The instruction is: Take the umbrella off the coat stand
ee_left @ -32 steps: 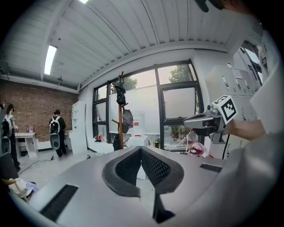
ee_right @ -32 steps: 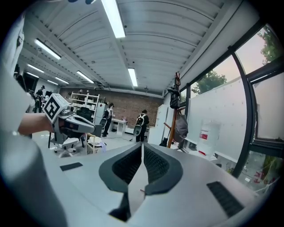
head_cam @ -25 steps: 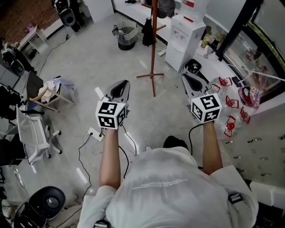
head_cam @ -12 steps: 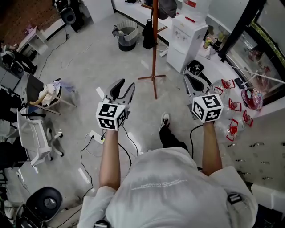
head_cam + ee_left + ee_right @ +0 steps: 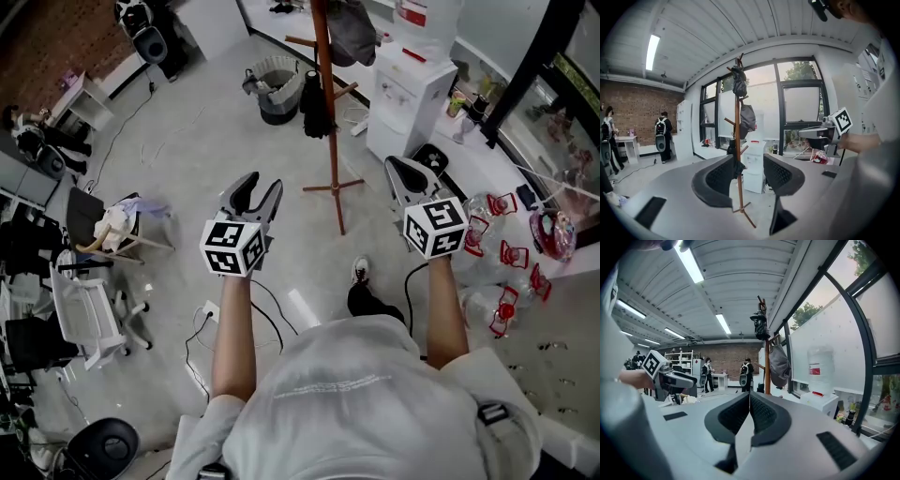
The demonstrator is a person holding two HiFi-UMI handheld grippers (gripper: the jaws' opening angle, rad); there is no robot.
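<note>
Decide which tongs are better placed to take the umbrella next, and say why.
Left, probably: the left tongs have just been opening, empty, and line up with the stand and umbrella; the right tongs are shut.

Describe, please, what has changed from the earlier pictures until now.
The left gripper, shut a second ago, has just been opening its jaws; nothing is gripped between them. The person has stepped toward the coat stand, so both grippers have come closer to it. The right gripper stays shut and empty, and the black umbrella still hangs on the stand, untouched.
</note>
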